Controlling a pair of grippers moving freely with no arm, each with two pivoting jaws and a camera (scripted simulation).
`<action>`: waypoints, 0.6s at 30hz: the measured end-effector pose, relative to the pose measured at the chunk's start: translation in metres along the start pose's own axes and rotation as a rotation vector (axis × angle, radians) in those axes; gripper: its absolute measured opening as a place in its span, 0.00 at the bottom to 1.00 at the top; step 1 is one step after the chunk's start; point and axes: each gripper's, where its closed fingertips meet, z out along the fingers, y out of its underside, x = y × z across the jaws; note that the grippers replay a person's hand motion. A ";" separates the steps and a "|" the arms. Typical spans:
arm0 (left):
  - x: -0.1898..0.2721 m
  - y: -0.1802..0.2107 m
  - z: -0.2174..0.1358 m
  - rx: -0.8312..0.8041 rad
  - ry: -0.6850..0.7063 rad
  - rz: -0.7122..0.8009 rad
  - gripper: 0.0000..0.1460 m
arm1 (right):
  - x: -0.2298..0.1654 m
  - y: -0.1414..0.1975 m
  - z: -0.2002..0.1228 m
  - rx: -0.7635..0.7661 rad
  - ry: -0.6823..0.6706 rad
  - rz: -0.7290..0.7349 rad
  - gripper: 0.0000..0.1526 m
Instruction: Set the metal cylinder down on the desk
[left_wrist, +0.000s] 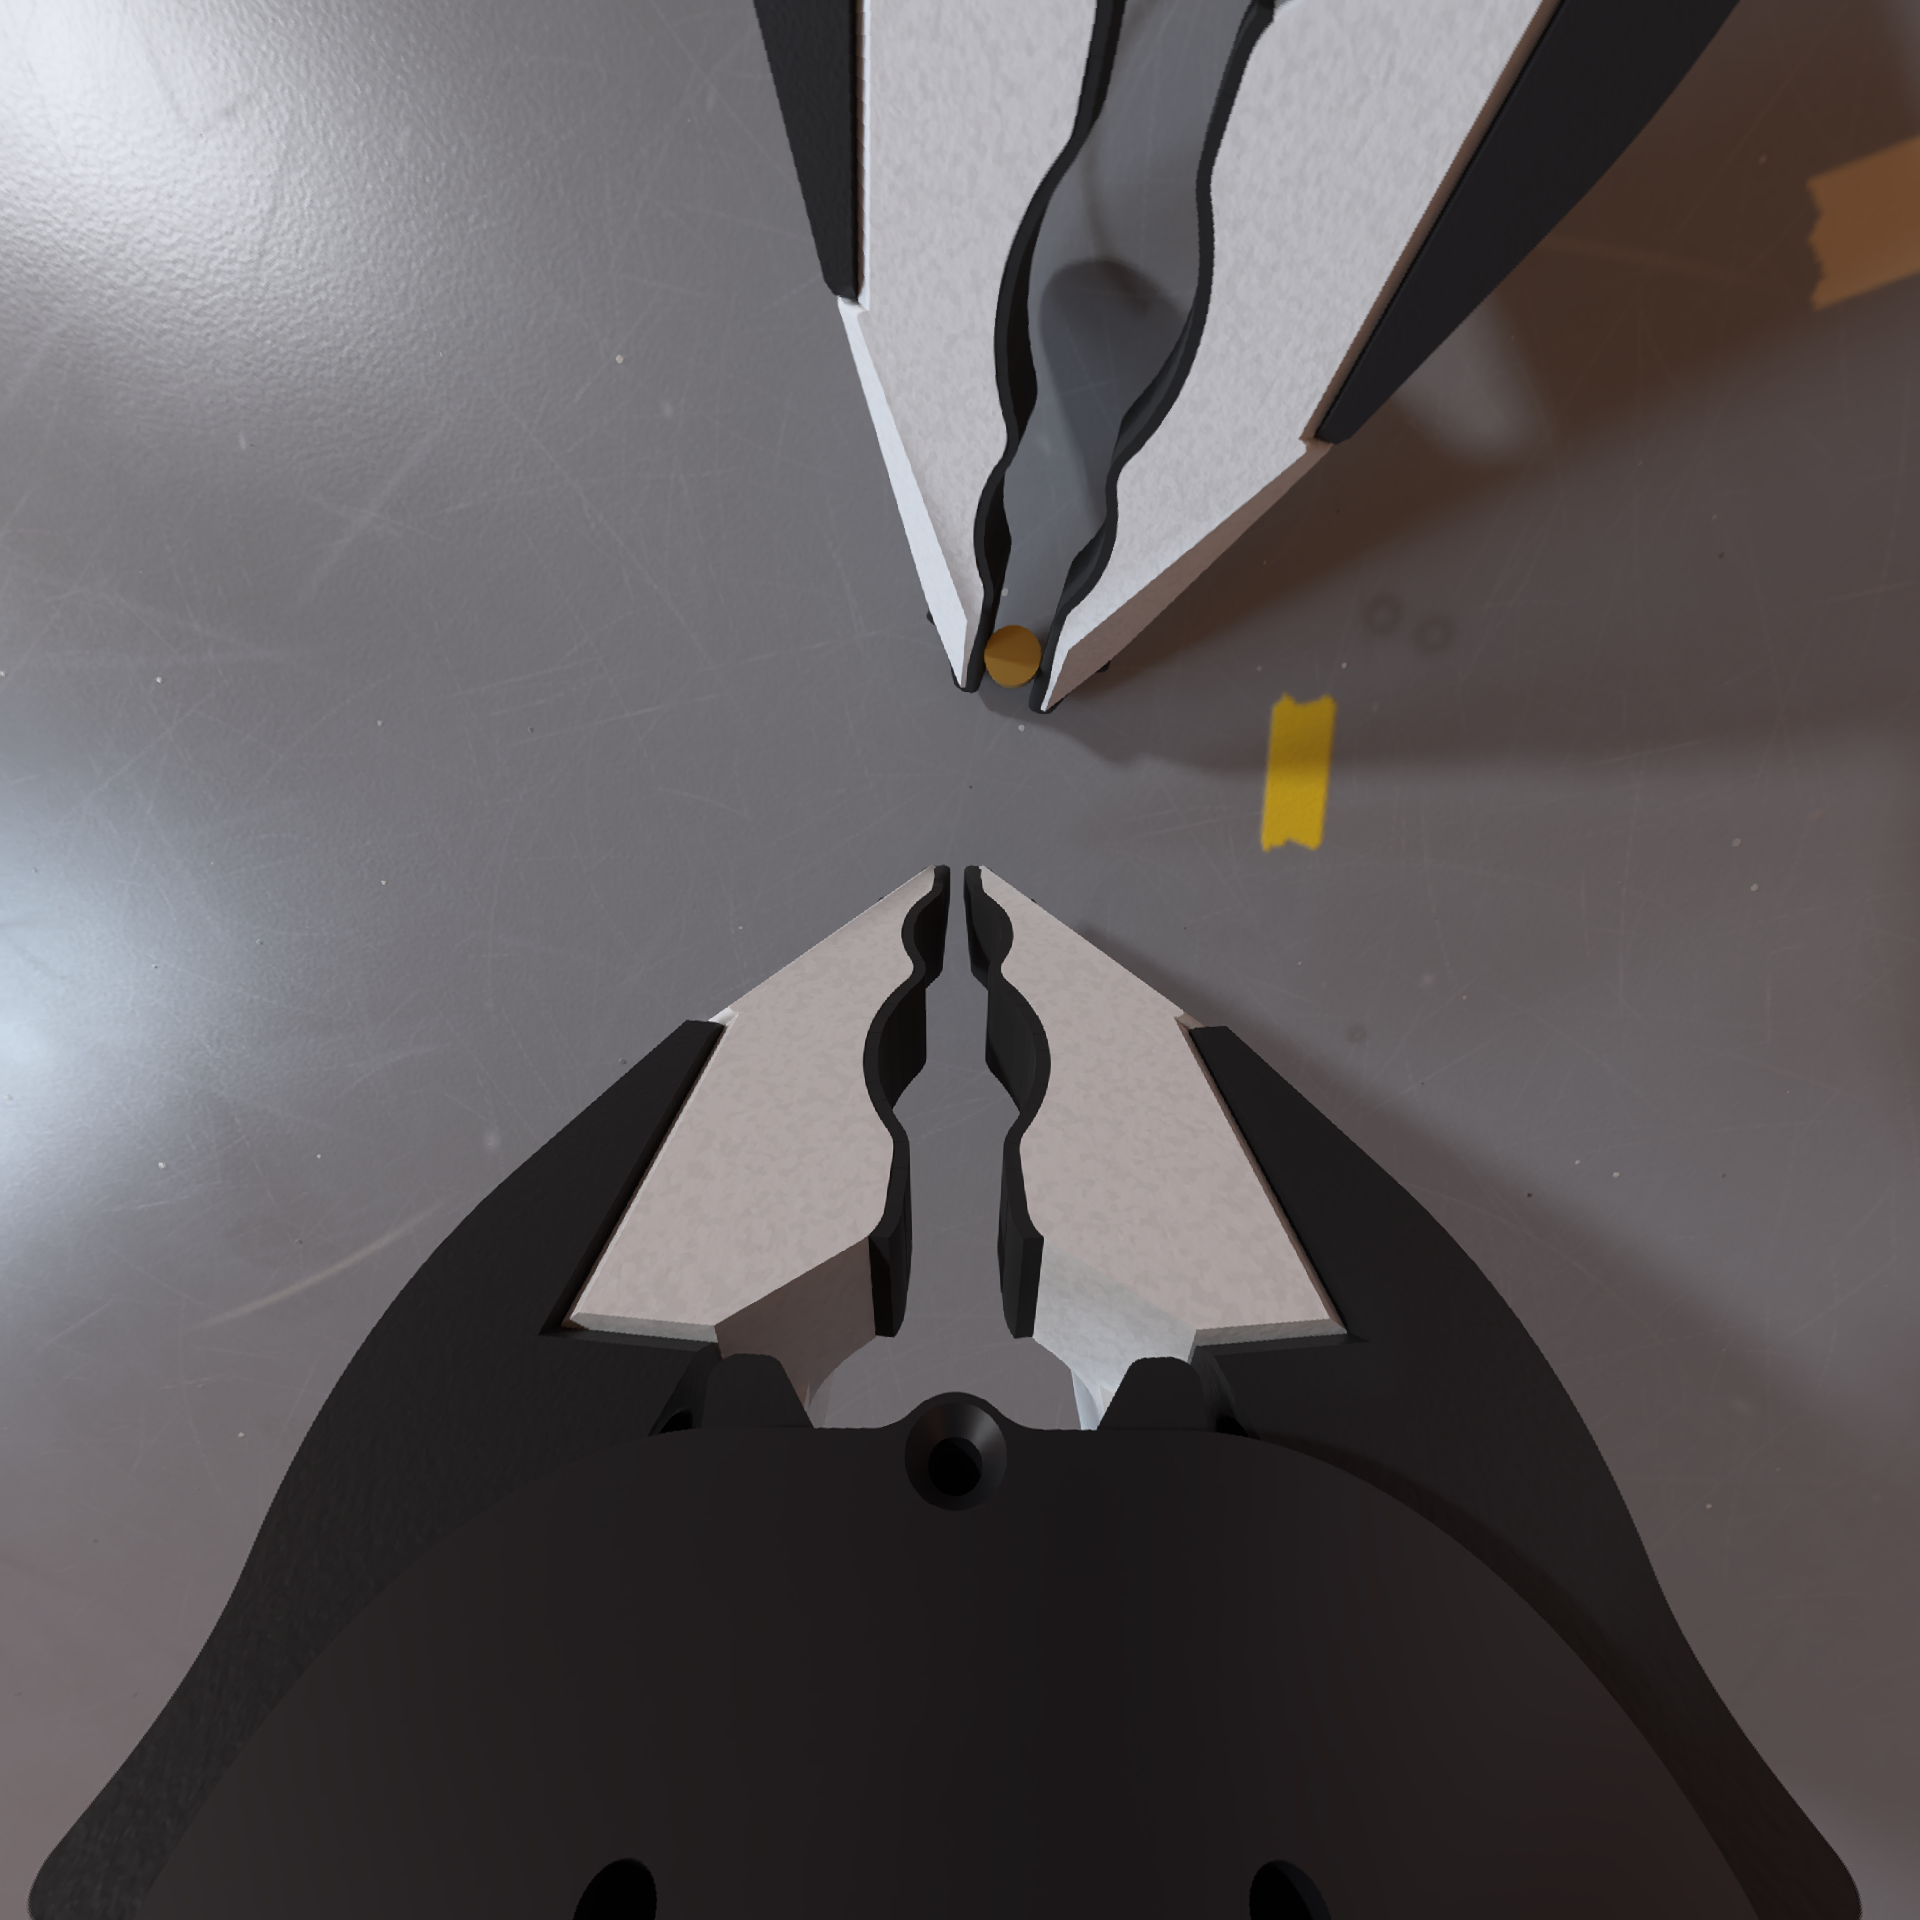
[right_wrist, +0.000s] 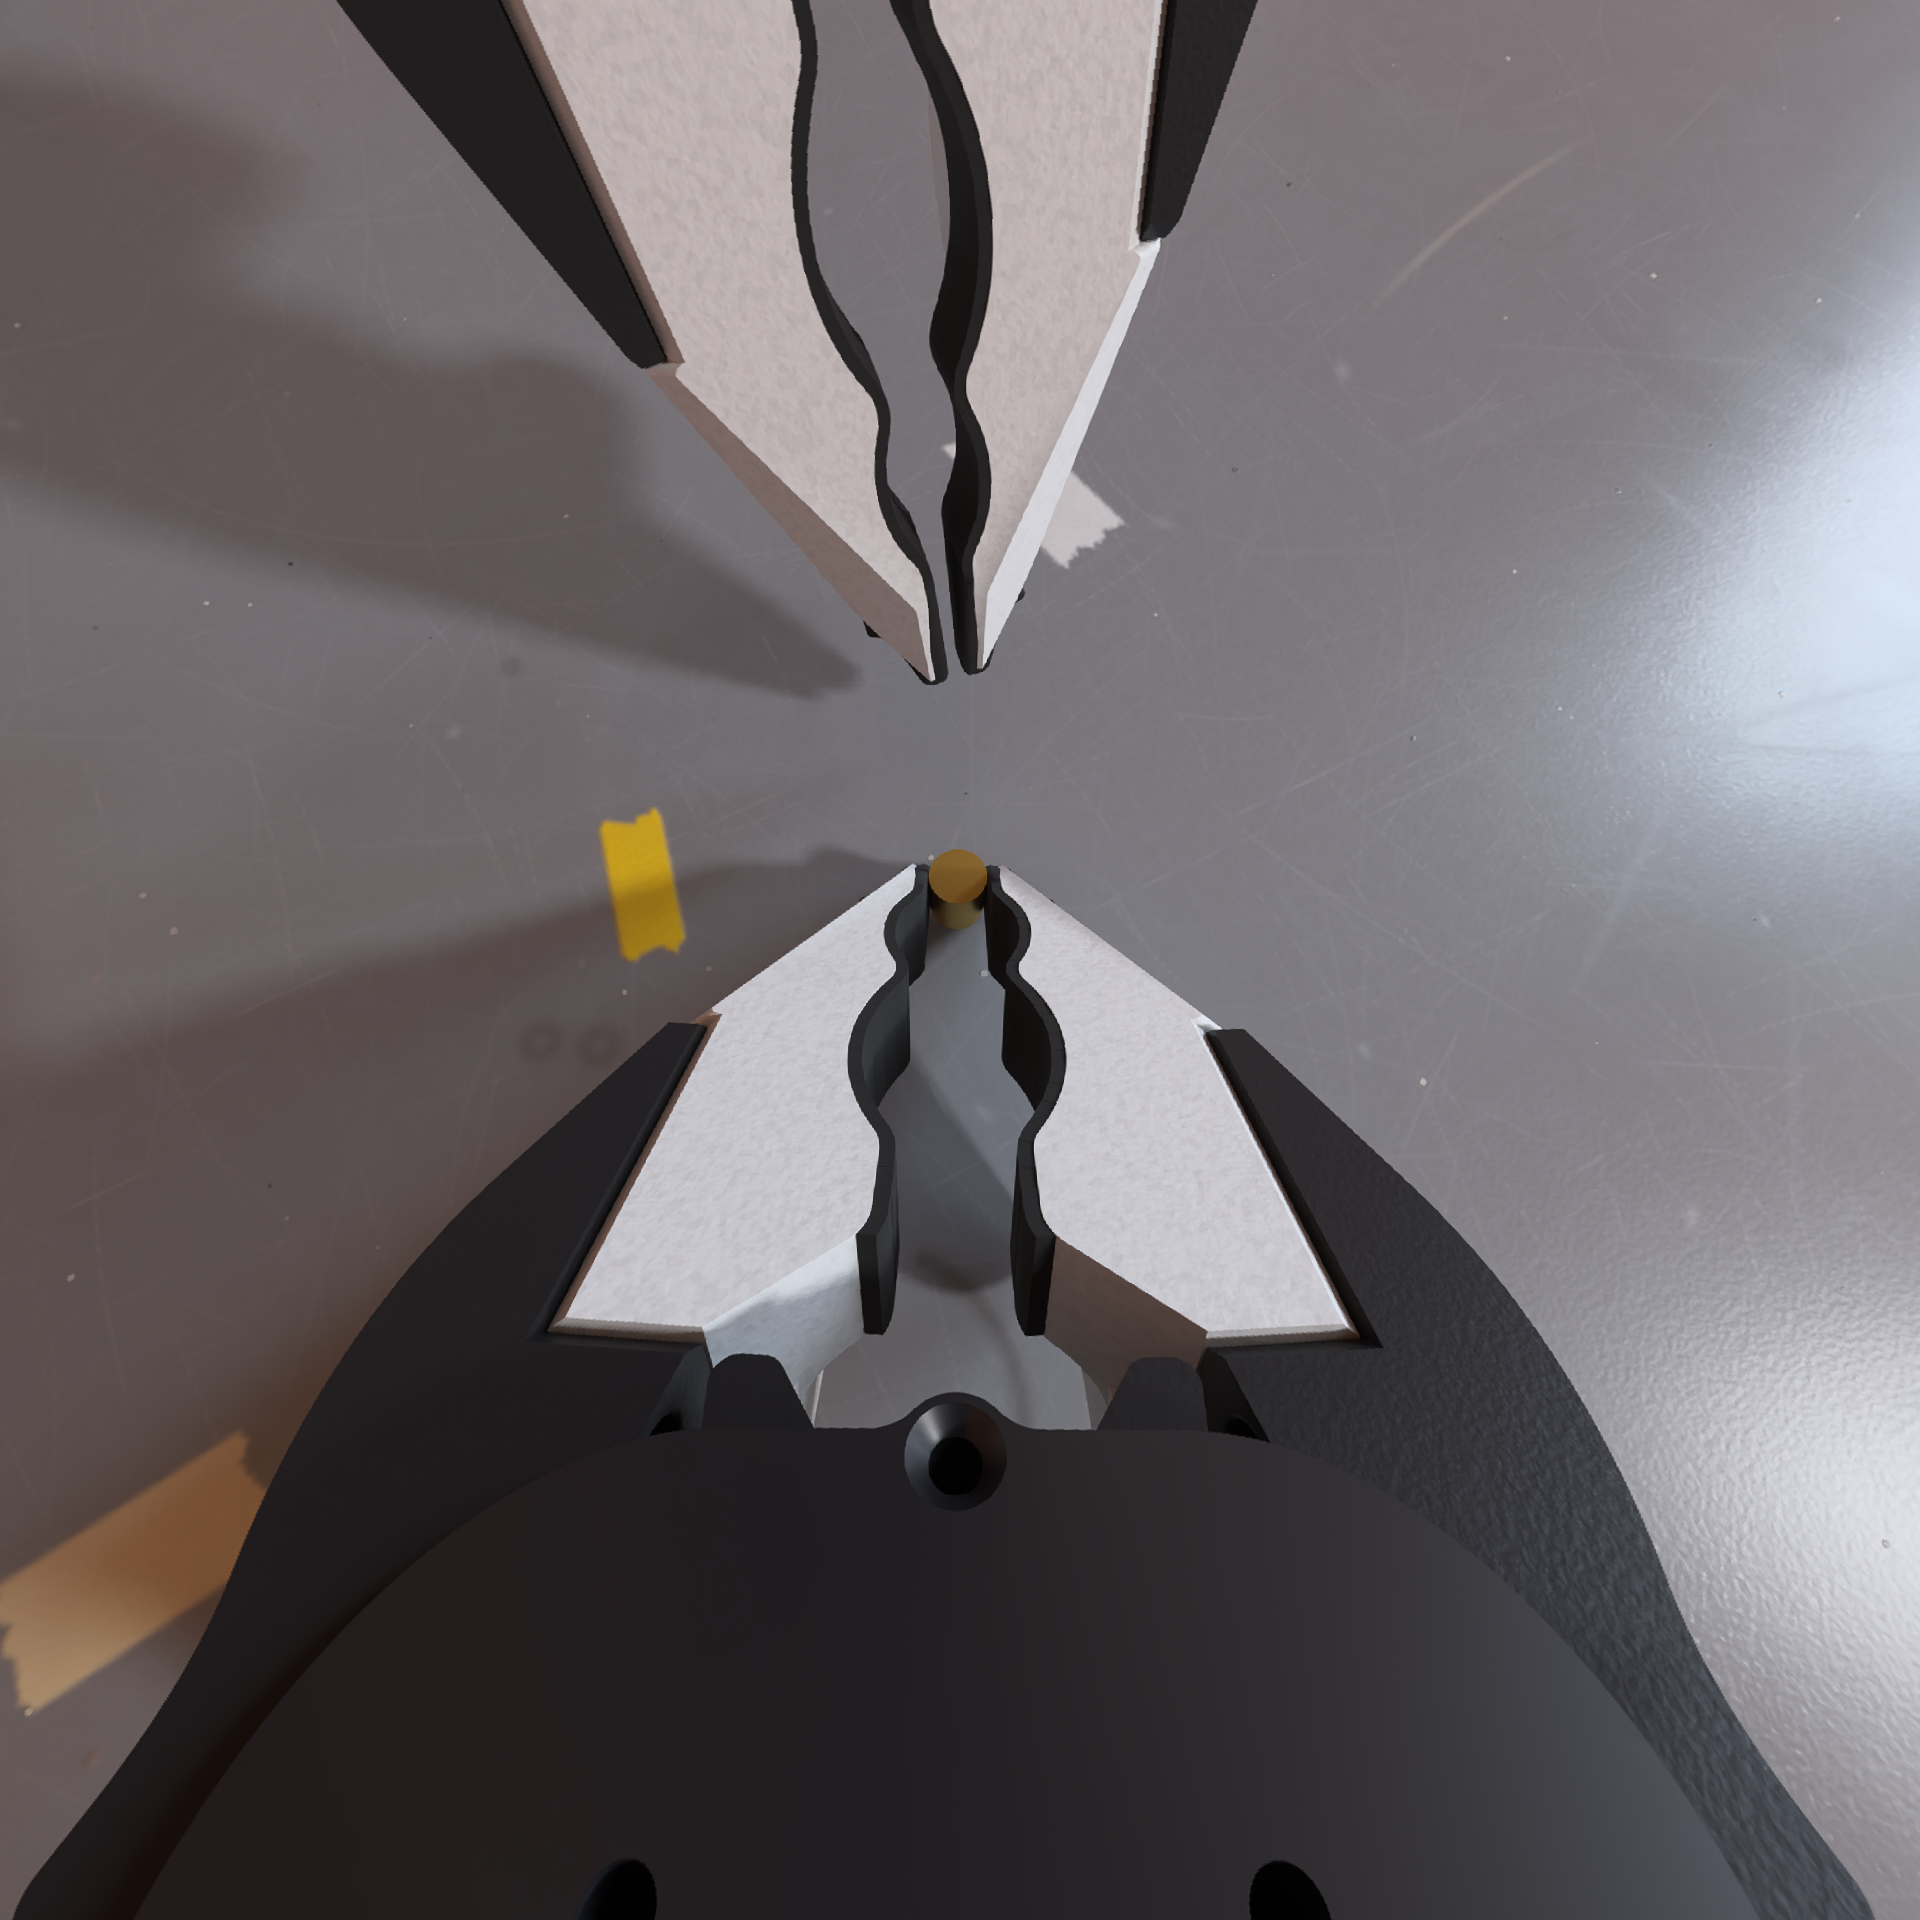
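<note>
The metal cylinder (right_wrist: 956, 885) is small and brass-coloured, and stands on end between the tips of my right gripper (right_wrist: 957, 883), which is shut on it just above the grey desk (right_wrist: 1455, 831). In the left wrist view the cylinder (left_wrist: 1011, 657) shows its round end between the right gripper's (left_wrist: 1011, 686) tips, opposite my own. My left gripper (left_wrist: 957, 873) is shut and empty, tips facing the right gripper's over the desk (left_wrist: 416, 727). It also shows in the right wrist view (right_wrist: 951, 665), at the top.
A yellow tape strip (left_wrist: 1299, 771) lies on the desk right of the grippers; it also shows in the right wrist view (right_wrist: 642, 885). Tan tape (left_wrist: 1865, 223) lies at the far right, seen too in the right wrist view (right_wrist: 125, 1558). A pale tape piece (right_wrist: 1086, 514) lies beyond the left gripper.
</note>
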 end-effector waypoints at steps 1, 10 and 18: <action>0.000 0.000 0.000 -0.006 -0.004 0.009 0.02 | 0.000 0.000 0.000 0.000 0.000 -0.001 0.06; 0.003 -0.006 0.006 -0.010 0.007 0.056 0.01 | -0.001 0.000 0.000 0.001 -0.001 -0.011 0.06; 0.005 -0.015 -0.005 0.291 -0.010 -0.056 0.01 | 0.000 -0.001 0.000 0.003 -0.011 0.010 0.06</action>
